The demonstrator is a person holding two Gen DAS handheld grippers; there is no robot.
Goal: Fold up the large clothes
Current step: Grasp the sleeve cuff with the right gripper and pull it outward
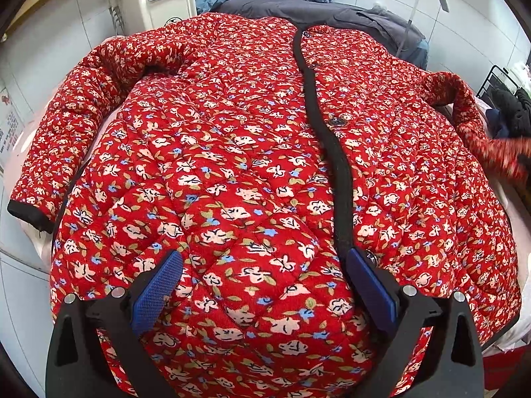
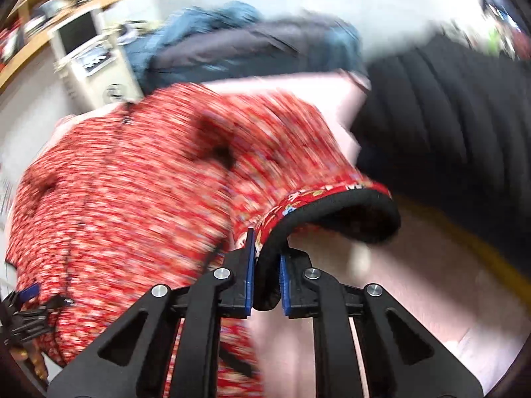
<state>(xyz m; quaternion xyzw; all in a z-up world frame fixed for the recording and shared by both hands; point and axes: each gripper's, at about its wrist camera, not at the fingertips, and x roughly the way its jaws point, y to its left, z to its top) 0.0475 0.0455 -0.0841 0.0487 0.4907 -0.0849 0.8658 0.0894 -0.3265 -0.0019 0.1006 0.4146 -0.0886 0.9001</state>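
Blue-padded right tongs point(image 2: 267, 265) are clamped on the black-trimmed cuff point(image 2: 332, 205) of the red floral quilted jacket point(image 1: 232, 165) spread on the pink-covered bed point(image 2: 415, 282), likely to fold that sleeve inward, while the left tongs point(image 1: 265, 285) hover released above its hem.

Jacket point(image 1: 232, 165) flat on bed point(image 2: 415, 282) — clothes pile point(image 1: 298, 3) probably behind.

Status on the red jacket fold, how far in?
Done: jacket laid flat, front up, buttoned. In hand: right gripper has its jaws shut on the black-trimmed cuff, sleeve lifted. Left gripper open over the hem. Left: both sleeves still unfolded, the other sleeve lying out flat; body unfolded.
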